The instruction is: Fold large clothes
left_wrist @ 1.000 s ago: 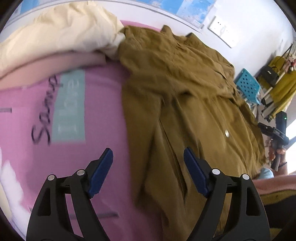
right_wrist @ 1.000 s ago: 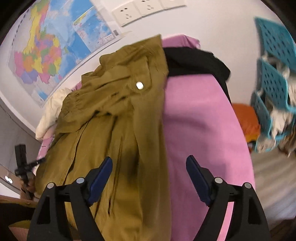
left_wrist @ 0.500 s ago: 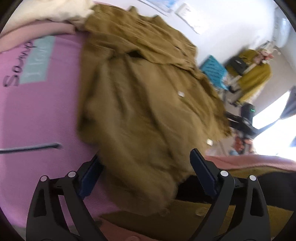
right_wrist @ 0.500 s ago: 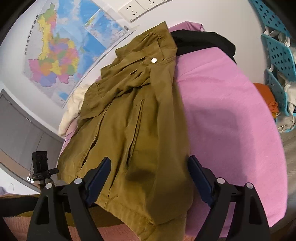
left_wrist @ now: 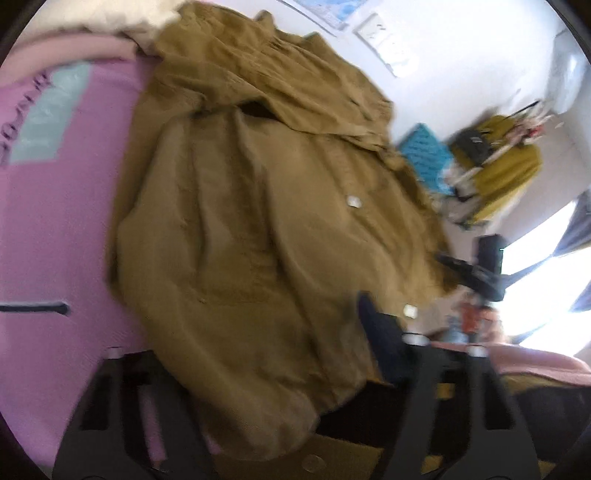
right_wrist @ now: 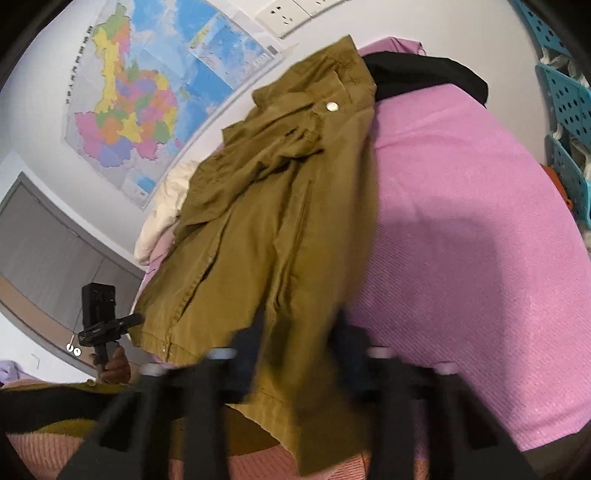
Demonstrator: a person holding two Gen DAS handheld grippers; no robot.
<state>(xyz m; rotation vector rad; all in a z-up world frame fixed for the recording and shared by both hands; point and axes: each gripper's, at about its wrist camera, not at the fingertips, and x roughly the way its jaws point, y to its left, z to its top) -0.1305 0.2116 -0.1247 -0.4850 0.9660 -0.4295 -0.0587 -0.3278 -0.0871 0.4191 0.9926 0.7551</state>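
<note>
Jacket point(right_wrist: 280, 229), olive-brown, is laid flat on the pink bed cover point(right_wrist: 461, 221). Its long axis runs away from the cameras: hem at the near bed edge, collar end toward the wall with the map point(right_wrist: 147, 92). In the right wrist view the hem overhangs the near edge slightly, and a metal snap point(right_wrist: 332, 106) is seen near the far end. In the left wrist view the body is spread wide with soft creases, and the upper part is bunched toward the cream bedding point(left_wrist: 159, 18).

Right gripper point(right_wrist: 295, 350) is blurred; its fingers have just been closing and are seen drawn in on the hem, with fabric between them. Pinch looks made.

Left gripper point(left_wrist: 255, 354) is also blurred; its fingers have just been closing. Right-hand finger point(left_wrist: 380, 343) is seen at the hem edge, the other is hidden under the cloth. Hem fabric lies between them; whether the pads press on it cannot be told.

A black garment point(right_wrist: 424, 74) is seen at the far end of the bed, beside the jacket's collar end.
</note>
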